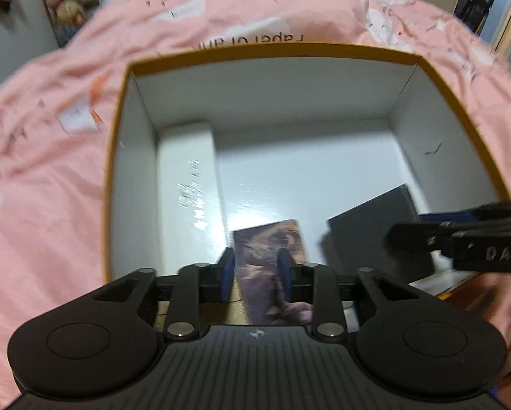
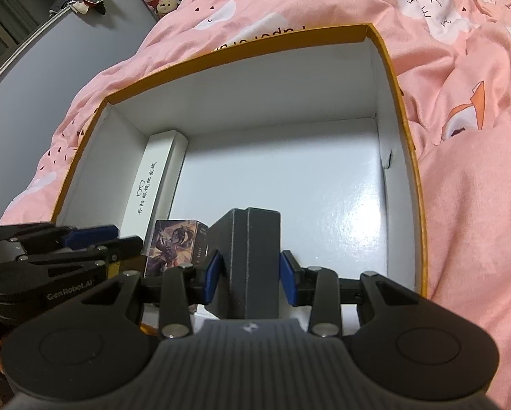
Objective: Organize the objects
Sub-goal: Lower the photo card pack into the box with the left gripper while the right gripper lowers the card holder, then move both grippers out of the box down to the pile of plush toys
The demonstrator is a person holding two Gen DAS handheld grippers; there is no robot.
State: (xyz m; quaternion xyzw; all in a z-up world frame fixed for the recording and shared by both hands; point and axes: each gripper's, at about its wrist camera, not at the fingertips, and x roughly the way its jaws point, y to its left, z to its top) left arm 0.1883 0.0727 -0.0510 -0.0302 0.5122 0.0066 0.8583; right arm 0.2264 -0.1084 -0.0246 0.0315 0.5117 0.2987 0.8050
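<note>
A pink bedspread [image 2: 477, 171] covers the whole scene, and on it sits a big open cardboard box [image 2: 405, 143] with an orange rim and white inside walls. Most of its white floor is bare toward the far and right sides.

Along the left wall inside lies a long white carton [image 2: 153, 184] with printed writing. Near the front edge, the right gripper [image 2: 250, 273] pinches a dark grey box [image 2: 252, 256] between its blue pads, holding it upright over the box floor. Just left of that, the left gripper [image 1: 257, 273] has its pads close against the sides of a small picture box [image 1: 269, 256] with printed artwork; that view is blurred, so I judge it to be gripped, not merely framed.

Both small boxes are at the near end of the big box, side by side and close together.

To do this step well, I would set each one down square against the white carton or the near wall, lowering until the base rests flat before letting go. The two grippers are nearly touching, so placing one item at a time should avoid a knock.
</note>
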